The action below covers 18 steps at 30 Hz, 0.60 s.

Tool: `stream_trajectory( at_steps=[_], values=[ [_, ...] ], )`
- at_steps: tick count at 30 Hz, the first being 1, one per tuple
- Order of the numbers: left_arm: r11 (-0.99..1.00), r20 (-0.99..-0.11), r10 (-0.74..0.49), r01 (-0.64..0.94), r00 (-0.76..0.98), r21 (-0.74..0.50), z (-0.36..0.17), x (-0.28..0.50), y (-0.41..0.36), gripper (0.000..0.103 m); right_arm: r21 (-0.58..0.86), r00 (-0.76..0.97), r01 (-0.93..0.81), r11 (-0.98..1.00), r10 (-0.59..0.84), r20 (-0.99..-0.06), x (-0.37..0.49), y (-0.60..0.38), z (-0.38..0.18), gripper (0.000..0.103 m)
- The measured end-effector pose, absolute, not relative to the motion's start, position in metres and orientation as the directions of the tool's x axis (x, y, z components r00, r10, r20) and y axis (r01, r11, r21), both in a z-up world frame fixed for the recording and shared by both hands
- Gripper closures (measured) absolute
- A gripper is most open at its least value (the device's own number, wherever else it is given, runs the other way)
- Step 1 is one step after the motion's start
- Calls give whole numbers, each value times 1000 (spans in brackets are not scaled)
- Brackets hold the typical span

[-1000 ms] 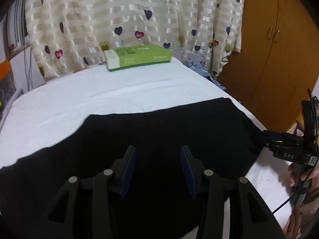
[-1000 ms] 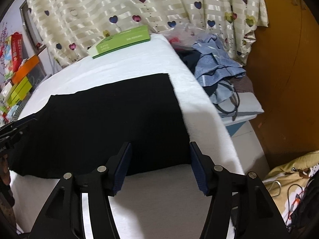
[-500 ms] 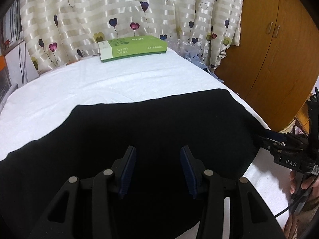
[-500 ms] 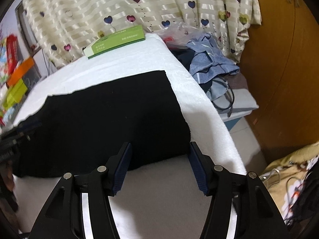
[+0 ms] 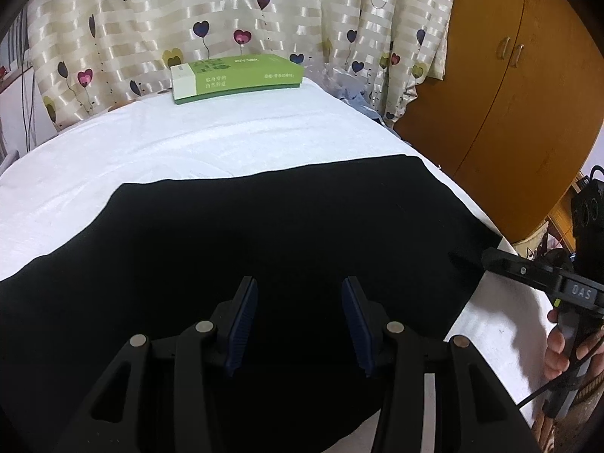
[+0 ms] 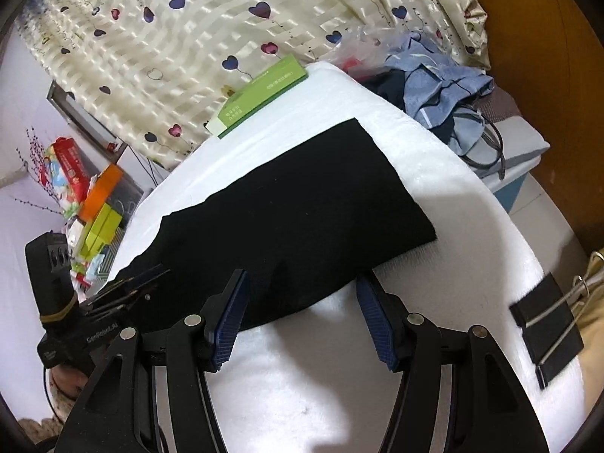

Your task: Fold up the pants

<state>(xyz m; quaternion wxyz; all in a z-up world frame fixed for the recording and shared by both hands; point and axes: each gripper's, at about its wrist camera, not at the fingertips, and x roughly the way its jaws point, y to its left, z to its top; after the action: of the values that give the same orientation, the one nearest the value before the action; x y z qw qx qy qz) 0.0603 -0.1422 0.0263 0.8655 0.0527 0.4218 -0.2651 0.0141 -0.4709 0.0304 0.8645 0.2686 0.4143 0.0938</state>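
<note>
**Black pants lie flat as both claws hang open above them**

My left gripper [image 5: 300, 321] hangs over the black pants [image 5: 264, 256], its blue-padded fingers [image 5: 241, 321] spread wide with nothing between them. The pants lie flat across the white-covered table [image 5: 188, 143], running from its left side to near its right edge. My right gripper [image 6: 302, 321] is just as wide apart and holds nothing; it sits low at the near edge of the pants [image 6: 294, 211], one finger over the cloth, the other over bare white cover. A green box [image 5: 236, 77] rests at the far end of the table, in front of a heart-print curtain [image 5: 226, 11]. Blue clothes [image 6: 441, 87] are heaped off the table's right side.
</note>
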Motion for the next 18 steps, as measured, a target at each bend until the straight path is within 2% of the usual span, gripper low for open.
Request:
stream_trajectory(
  at_steps=[4, 9, 11, 13, 15, 17, 18],
  values=[
    [849, -760, -420, 511, 496, -136, 26, 59, -144, 54, 579, 649, 85, 811, 397, -650, 26, -481, 29, 43],
    [842, -764, -440, 512, 472, -169, 24, 62, -142, 54, 577, 678, 144, 804, 345, -649, 37, -487, 29, 43],
    [838, -768, -454, 510, 452, -196, 22, 65, -143, 54, 569, 682, 153, 808, 330, -653, 40, -487, 29, 46],
    [834, -769, -465, 509, 439, -214, 22, 68, -143, 54, 550, 684, 161, 819, 310, -661, 42, -488, 29, 58],
    [830, -768, -472, 511, 433, -222, 23, 70, -145, 54, 554, 683, 162, 816, 313, -660, 42, -490, 28, 63],
    [824, -766, -485, 514, 422, -239, 25, 74, -147, 54, 548, 685, 161, 821, 306, -661, 43, -491, 28, 73],
    [820, -764, -494, 514, 414, -251, 26, 76, -147, 54, 535, 691, 157, 830, 294, -660, 42, -491, 30, 85]
  ],
)
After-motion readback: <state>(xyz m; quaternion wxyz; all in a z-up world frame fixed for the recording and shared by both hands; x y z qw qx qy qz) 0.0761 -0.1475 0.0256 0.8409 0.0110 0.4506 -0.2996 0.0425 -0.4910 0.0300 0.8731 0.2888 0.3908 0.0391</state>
